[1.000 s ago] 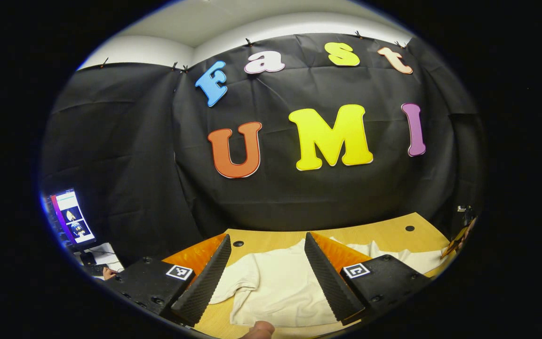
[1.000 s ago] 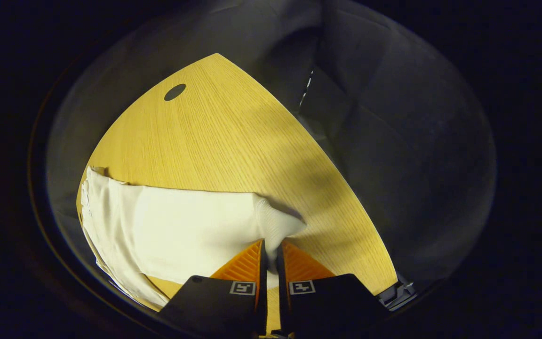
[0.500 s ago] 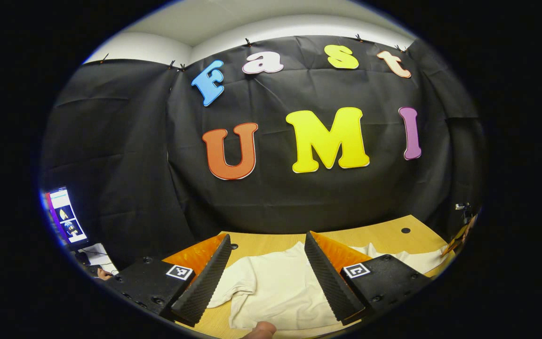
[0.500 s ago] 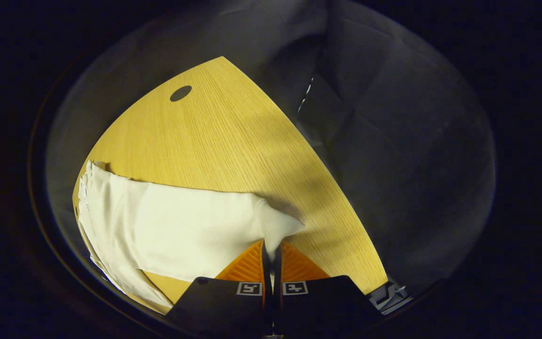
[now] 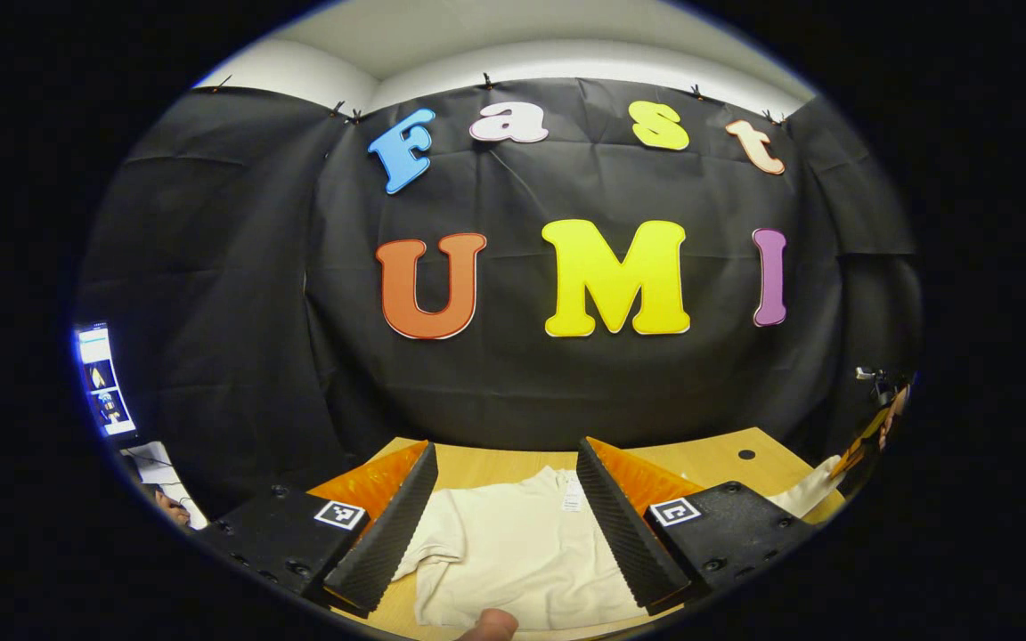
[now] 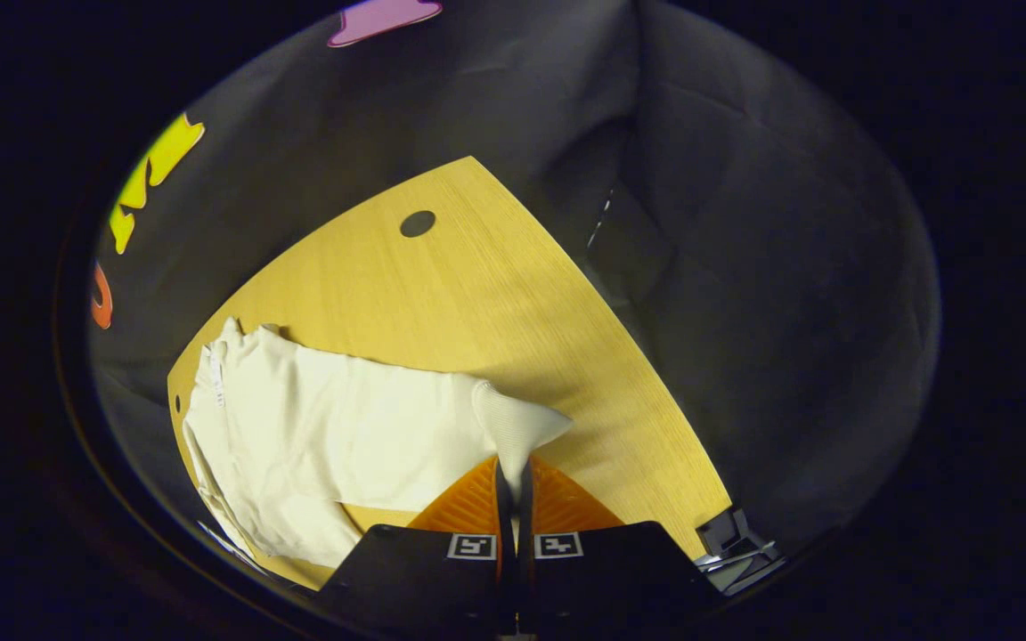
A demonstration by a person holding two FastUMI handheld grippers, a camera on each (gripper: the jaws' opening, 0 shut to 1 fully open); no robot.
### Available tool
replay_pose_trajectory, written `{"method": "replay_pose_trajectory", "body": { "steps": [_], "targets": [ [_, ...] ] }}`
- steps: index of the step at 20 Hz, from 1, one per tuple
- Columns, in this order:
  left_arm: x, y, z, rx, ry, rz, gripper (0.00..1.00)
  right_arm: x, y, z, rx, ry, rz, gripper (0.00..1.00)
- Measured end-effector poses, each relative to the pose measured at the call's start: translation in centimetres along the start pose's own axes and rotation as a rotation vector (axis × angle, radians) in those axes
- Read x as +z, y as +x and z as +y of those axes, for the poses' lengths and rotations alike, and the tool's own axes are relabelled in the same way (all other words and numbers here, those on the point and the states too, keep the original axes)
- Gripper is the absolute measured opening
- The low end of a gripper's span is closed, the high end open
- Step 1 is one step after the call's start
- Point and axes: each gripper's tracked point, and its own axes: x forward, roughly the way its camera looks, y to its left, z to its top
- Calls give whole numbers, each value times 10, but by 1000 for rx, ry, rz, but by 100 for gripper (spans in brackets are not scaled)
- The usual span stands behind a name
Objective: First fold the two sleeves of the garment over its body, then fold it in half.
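While the shirt lay on the wooden table, its long sleeve ran left to right in the right gripper view, cuff at the right end. That cuff was pinched between the clamped-together fingers of the right gripper. Over in the left gripper view, the left gripper hung above the shirt's body with fingers spread wide, grasping nothing, plus a monitor far left.

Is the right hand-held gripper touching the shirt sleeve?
Touching. In the right gripper view, the right hand-held gripper has both fingers pinched shut on the sleeve cuff.
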Motion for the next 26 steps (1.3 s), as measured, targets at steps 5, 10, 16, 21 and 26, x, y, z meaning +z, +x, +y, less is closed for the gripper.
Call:
{"method": "replay_pose_trajectory", "body": {
  "steps": [5,10,16,21,26],
  "targets": [
    [-8,2,7,-52,-11,18,100,9,-31,59,49,-76,-39,1],
    [-16,5,40,-31,25,20,100,8,-45,126,103,-136,-41,1],
    [-27,4,72,-10,62,29,100,1,-57,214,168,-226,-45,1],
    [-33,9,88,-11,58,41,100,-18,-58,297,240,-298,-34,0],
    [-49,12,105,6,54,84,100,-48,-59,389,331,-351,-17,1]
  ]
}}
